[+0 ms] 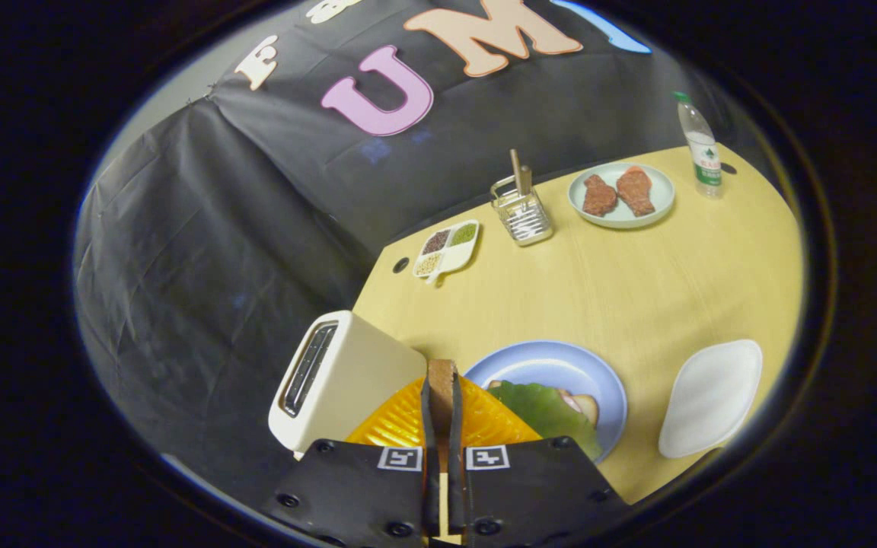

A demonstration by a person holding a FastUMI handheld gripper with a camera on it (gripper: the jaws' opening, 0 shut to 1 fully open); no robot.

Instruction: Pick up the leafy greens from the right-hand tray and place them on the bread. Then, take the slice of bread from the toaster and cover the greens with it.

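My gripper [441,384] is shut on a slice of bread [441,379], held upright and edge-on between both fingers, above the table. Just left of the fingers stands a cream toaster [343,377] with its dark slot on top. Right of the fingers lies a blue plate [560,367] carrying a green leaf [545,411] spread over a bread slice [585,406], whose pale edge peeks out beyond the leaf. A white tray [711,396] sits further right with nothing on it.
On the far side of the yellow table [636,281] are a plate with two brown meat pieces [621,195], a water bottle [701,148], a wire holder [522,209] and a divided dish of grains [448,247]. Black cloth hangs beyond the table's left edge.
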